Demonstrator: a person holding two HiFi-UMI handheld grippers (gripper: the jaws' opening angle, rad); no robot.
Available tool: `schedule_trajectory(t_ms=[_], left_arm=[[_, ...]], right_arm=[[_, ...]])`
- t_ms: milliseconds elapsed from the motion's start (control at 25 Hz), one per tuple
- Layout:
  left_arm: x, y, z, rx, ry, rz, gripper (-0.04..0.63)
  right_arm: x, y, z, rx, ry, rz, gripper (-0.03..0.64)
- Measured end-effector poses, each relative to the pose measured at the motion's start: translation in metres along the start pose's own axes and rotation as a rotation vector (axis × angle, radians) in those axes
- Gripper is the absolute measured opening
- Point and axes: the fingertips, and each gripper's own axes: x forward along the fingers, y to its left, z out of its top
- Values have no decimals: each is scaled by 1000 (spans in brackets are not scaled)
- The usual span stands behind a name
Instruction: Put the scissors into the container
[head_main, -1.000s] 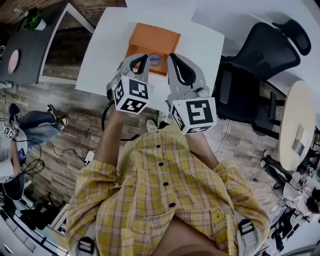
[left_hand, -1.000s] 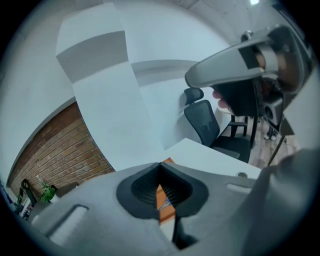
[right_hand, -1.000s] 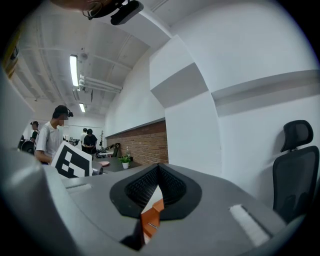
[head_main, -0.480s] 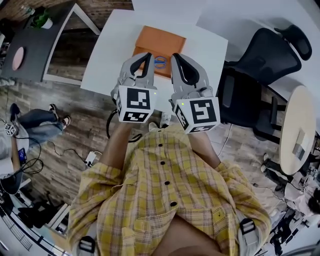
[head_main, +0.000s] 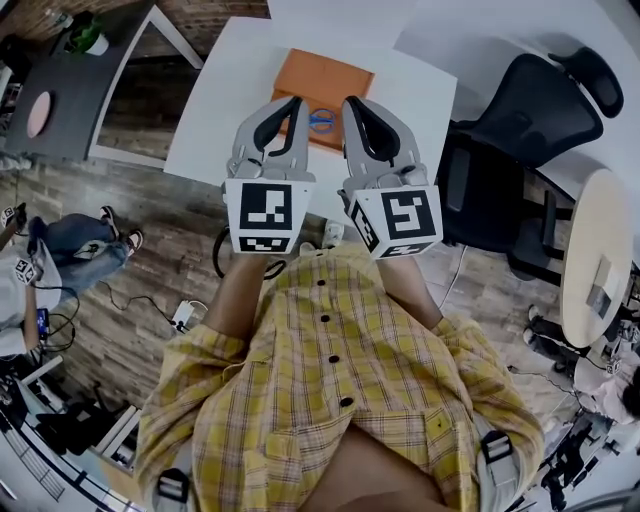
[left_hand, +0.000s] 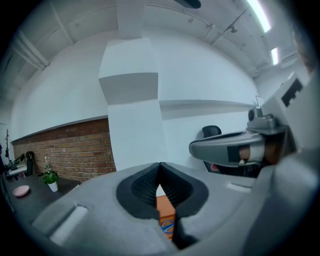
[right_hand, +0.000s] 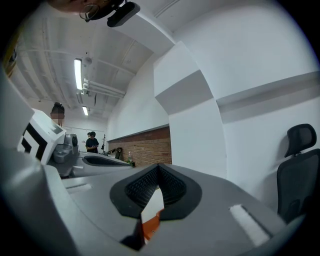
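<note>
An orange flat container (head_main: 325, 78) lies on the white table (head_main: 220, 100). Blue-handled scissors (head_main: 322, 121) rest on its near edge, in the gap between my two grippers. My left gripper (head_main: 291, 104) is held above the table just left of the scissors, jaws shut and empty. My right gripper (head_main: 351, 104) hovers just right of them, also shut on nothing. In the left gripper view, the orange container (left_hand: 167, 212) and a bit of the blue handle (left_hand: 169, 228) show below the closed left gripper (left_hand: 160, 166). The right gripper view shows an orange sliver (right_hand: 150, 224) under the shut right gripper (right_hand: 159, 167).
A black office chair (head_main: 535, 105) stands right of the table, and a round pale table (head_main: 592, 250) sits further right. At the left are a dark table (head_main: 60, 95) with a plant and a pink plate, a seated person (head_main: 60, 255), and cables on the wood floor.
Both grippers have moved slightly forward over the table towards the container, and the left one has straightened. The scissors and container stay put.
</note>
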Motion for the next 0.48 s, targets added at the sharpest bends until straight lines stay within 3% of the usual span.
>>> schedule_trajectory(t_ms=[120, 480], left_arm=[[-6, 1, 10, -40, -38, -2, 5], [-17, 1, 28, -68, -95, 5, 5]], right_arm=[[-2, 0, 3, -1, -11, -1, 5], [1, 4, 13, -9, -35, 6, 5]])
